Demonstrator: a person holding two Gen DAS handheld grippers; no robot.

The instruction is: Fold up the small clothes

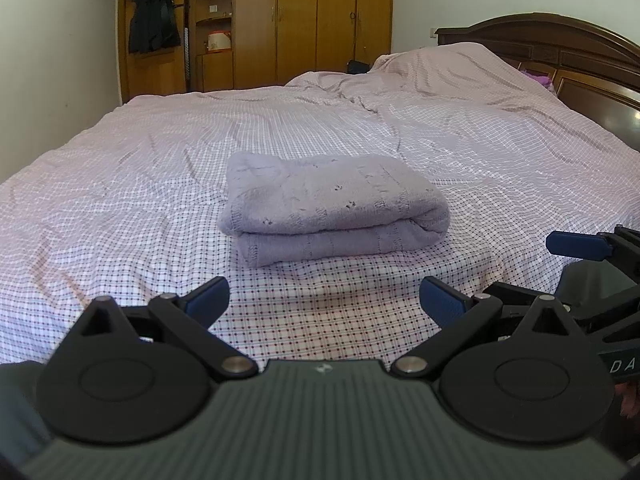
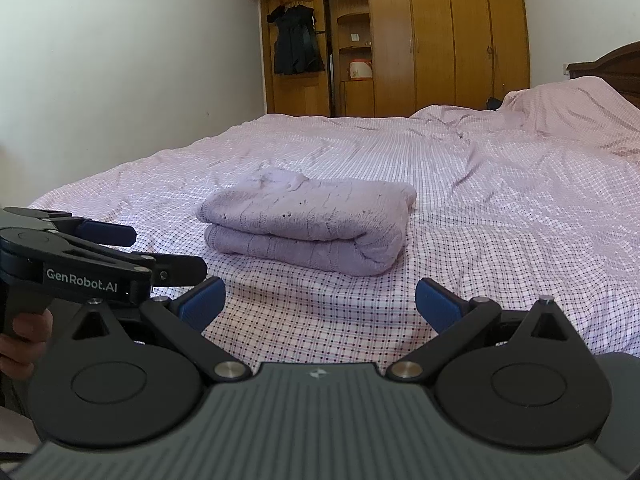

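Here the lilac sweater (image 1: 334, 206) lies folded in a thick bundle on the checked bed (image 1: 120, 200), ahead of both tools; the left tool (image 1: 324, 300) and the right tool (image 2: 318, 300) hold nothing, fingers spread wide apart

Your left gripper (image 1: 324, 300) has a ribbed grey-green body with a small pale emblem at its centre, two round black discs and black linkage arms pinned with silver bolts; its fingertips (image 1: 210, 296) are blue pads. Your right gripper (image 2: 318, 300) is built the same. At the left edge of the right wrist view, white "GenRobot.AI" lettering marks the other tool's black side, and your bare-skinned hand (image 2: 24, 340) shows below it.
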